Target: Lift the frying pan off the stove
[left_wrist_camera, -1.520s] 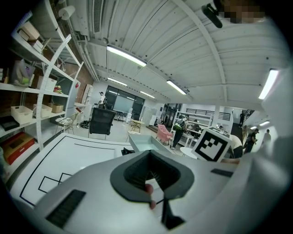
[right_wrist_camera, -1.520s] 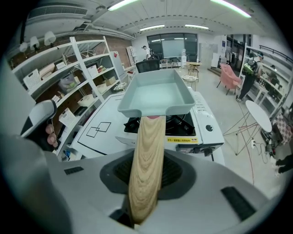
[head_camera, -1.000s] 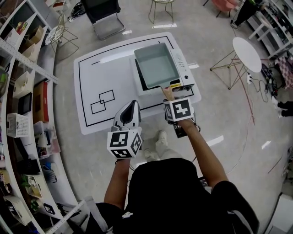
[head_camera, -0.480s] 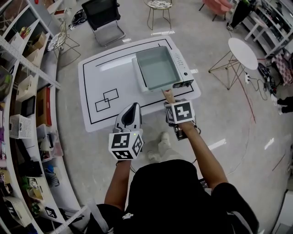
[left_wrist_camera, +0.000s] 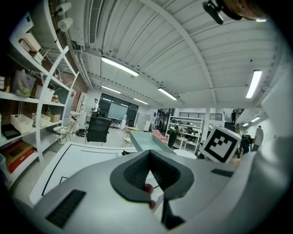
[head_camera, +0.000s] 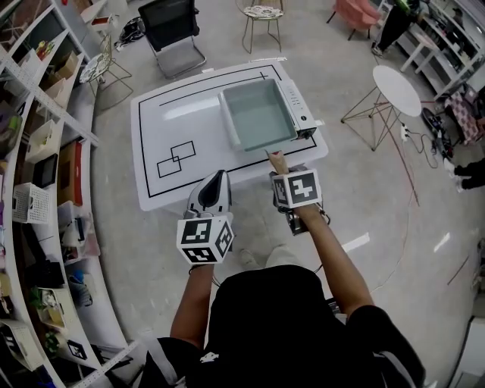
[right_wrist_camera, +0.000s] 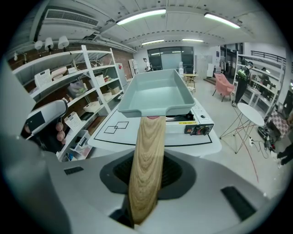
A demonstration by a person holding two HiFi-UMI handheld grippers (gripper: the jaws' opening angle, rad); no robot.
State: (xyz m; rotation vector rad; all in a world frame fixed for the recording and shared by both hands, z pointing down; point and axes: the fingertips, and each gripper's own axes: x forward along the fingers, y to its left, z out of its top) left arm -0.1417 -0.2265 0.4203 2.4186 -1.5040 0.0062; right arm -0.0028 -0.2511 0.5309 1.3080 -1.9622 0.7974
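A pale green square frying pan (head_camera: 260, 114) hangs tilted above the portable gas stove (head_camera: 299, 107) at the right end of the white table (head_camera: 174, 121). My right gripper (head_camera: 280, 174) is shut on its wooden handle (head_camera: 276, 161). In the right gripper view the handle (right_wrist_camera: 147, 155) runs out from between the jaws to the pan (right_wrist_camera: 158, 93), with the stove (right_wrist_camera: 198, 124) below it. My left gripper (head_camera: 218, 179) is shut and holds nothing; it hovers just off the table's front edge, left of the handle. The left gripper view shows the pan (left_wrist_camera: 144, 139) beyond its jaws.
Two overlapping black squares (head_camera: 176, 158) are drawn on the table's left part. Shelves (head_camera: 34, 159) line the left side. A black chair (head_camera: 170, 26) and a wire stool (head_camera: 261, 15) stand behind the table, and a round white side table (head_camera: 398, 87) stands to the right.
The pan has come up from the stove while the right gripper keeps its hold. The table has drifted slightly in the head view. The left gripper has hardly moved.
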